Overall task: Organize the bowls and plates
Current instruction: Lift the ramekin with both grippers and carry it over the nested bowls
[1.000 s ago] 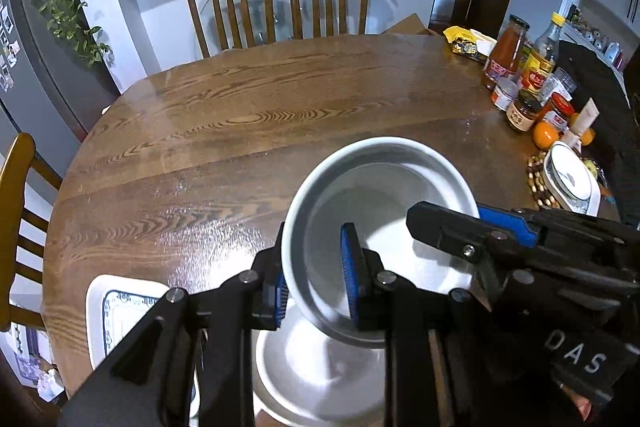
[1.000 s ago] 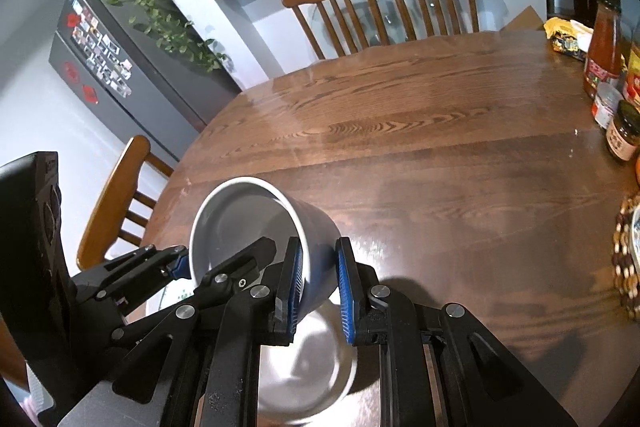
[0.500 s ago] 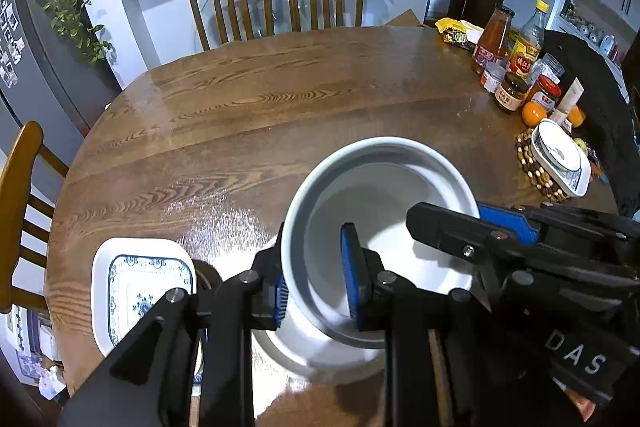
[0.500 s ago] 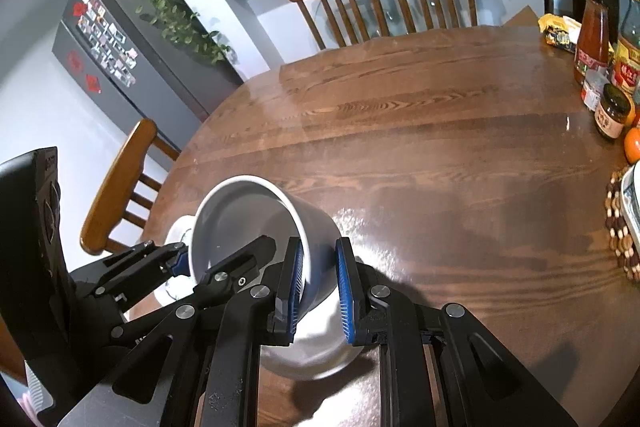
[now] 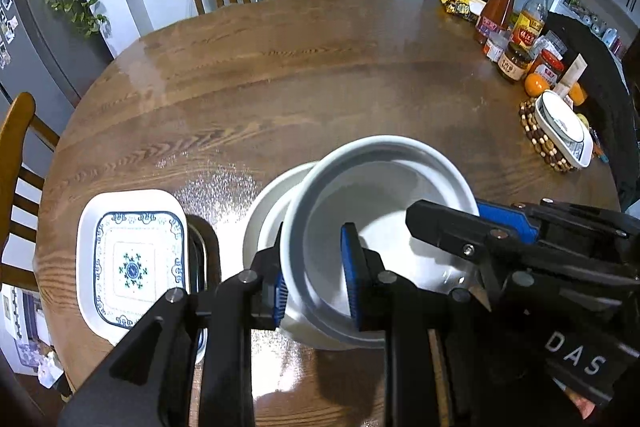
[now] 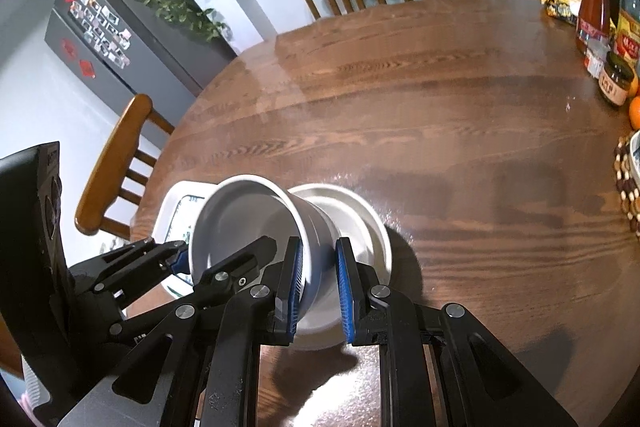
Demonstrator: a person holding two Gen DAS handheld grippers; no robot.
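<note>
- Grip condition: left gripper (image 5: 314, 283) is clamped across the rim wall of the deep white bowl (image 5: 384, 211), one blue pad inside, one outside. Right gripper (image 6: 318, 285) is clamped on the opposite wall of the same bowl in the same manner. Both holds bear on glazed ceramic by narrow pads; judged risk: slip or rotation of the bowl if either hand eases pressure unevenly.
- Bowl position: the bowl hangs tilted over the wide shallow bowl (image 6: 360, 215), which rests on the round wooden table (image 5: 320, 75). In the right wrist view the held bowl's base sits at or just inside the shallow bowl; contact cannot be confirmed.
- Placement hazard: a tilted descent could strike one rim edge first, causing chipping or a skid of the shallow bowl across the glossy tabletop.
- Release hazard: opening one gripper before the other could tip the bowl sideways.
- Neighbour hazard: the blue-patterned square plate (image 5: 134, 263) lies just beside the shallow bowl on its left; a sideways skid could knock it.
- Far zone: jars and bottles (image 5: 520, 35) stand well apart from the shallow bowl, beyond it to the right; low collision risk.
</note>
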